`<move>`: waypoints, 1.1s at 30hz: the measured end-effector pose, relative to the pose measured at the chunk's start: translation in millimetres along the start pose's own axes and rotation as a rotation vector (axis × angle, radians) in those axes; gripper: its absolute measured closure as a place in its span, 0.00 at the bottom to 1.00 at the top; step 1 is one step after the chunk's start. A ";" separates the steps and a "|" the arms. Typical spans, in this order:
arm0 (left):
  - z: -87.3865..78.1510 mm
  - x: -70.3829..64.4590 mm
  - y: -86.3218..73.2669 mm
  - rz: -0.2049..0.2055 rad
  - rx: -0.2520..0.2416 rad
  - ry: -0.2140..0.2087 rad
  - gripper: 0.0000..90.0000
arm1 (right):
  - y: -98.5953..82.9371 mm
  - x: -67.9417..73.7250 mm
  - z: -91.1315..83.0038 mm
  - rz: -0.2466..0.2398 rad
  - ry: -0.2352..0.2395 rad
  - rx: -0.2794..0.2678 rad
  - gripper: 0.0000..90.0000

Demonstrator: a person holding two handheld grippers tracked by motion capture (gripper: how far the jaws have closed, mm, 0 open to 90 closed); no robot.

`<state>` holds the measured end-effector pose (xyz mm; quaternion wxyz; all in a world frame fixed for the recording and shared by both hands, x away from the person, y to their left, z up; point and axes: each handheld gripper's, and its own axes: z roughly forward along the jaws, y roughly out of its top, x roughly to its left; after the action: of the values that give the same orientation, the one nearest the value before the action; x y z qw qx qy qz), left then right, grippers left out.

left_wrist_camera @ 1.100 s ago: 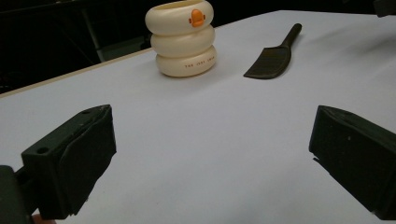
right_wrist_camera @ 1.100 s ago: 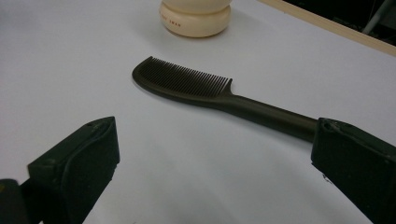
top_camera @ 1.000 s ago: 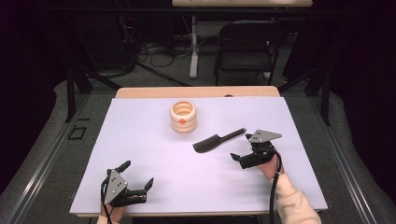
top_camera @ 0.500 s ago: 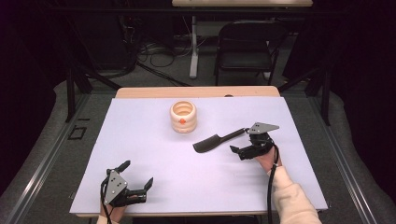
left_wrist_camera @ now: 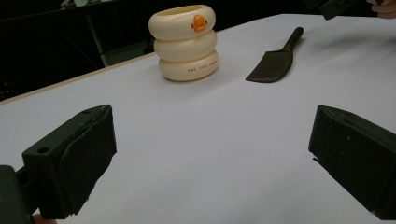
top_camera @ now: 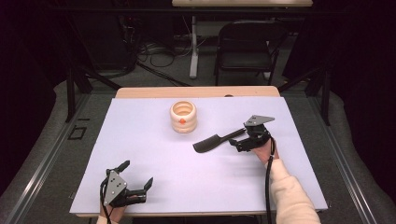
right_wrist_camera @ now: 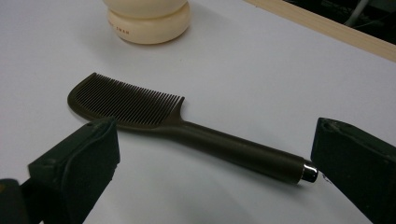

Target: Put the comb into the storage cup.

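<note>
From above, a white table (top_camera: 154, 140) stands in a dark room; a cream ringed pot (top_camera: 183, 116), contents unseen, sits near its back, and right of it a black comb (top_camera: 217, 141) lies flat, head toward the left, handle by the spread-jawed right gripper (top_camera: 239, 143). The left gripper (left_wrist_camera: 210, 158) view shows jaws wide apart over bare table. The right gripper view shows the comb lying crosswise between its parted jaws, untouched.

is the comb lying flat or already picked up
Lying flat on the white table, not picked up. In the right gripper view the comb rests on the surface while the right claw stands open around its handle.
</note>
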<state>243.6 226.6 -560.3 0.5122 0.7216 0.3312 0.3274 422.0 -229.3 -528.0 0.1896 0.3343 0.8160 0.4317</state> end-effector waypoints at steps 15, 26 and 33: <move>0.3 -1.1 0.5 0.009 -0.005 0.000 0.01 | 19.7 -15.0 12.7 0.014 -0.036 0.018 0.00; 0.6 -0.9 0.2 0.011 -0.003 -0.003 0.01 | 22.5 -28.2 23.3 0.056 -0.063 0.050 0.00; 0.7 -0.9 0.1 0.012 -0.001 -0.005 0.01 | 20.5 -31.0 29.7 0.070 -0.073 0.067 0.06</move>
<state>243.7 225.5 -560.4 0.5115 0.7241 0.3255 0.3286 469.4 -225.9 -526.8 0.1926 0.3844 0.8103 0.3981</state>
